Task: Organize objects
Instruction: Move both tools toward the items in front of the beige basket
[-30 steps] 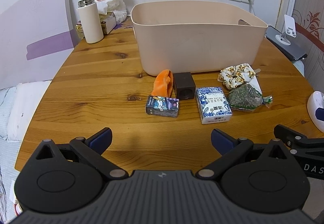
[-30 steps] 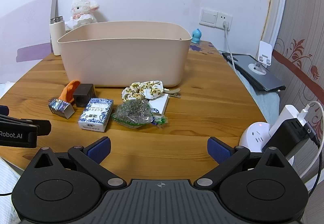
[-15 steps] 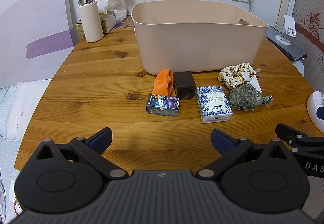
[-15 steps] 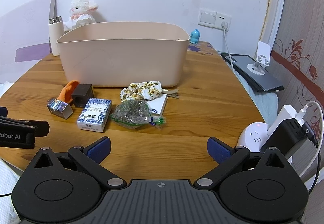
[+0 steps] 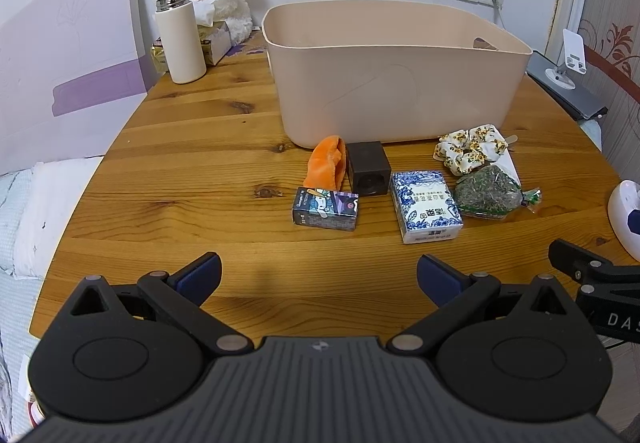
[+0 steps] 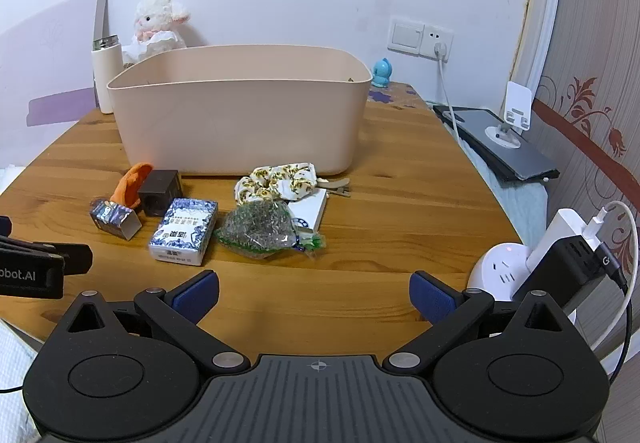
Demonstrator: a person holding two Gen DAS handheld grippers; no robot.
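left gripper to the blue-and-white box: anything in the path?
Nothing visible. The left gripper is open, with only bare table between it and the blue-and-white box. The cartoon box lies left of that line; the herb bag lies right.

both wrist views look from the near table edge toward the beige bin, left view offset leftward, sharing the clutter before it.

You had a varnished knotty wood table, smooth matt plastic bin at 12 o'clock, fuzzy orange cloth, glossy crinkly herb packet, printed-cloth scrunchie.
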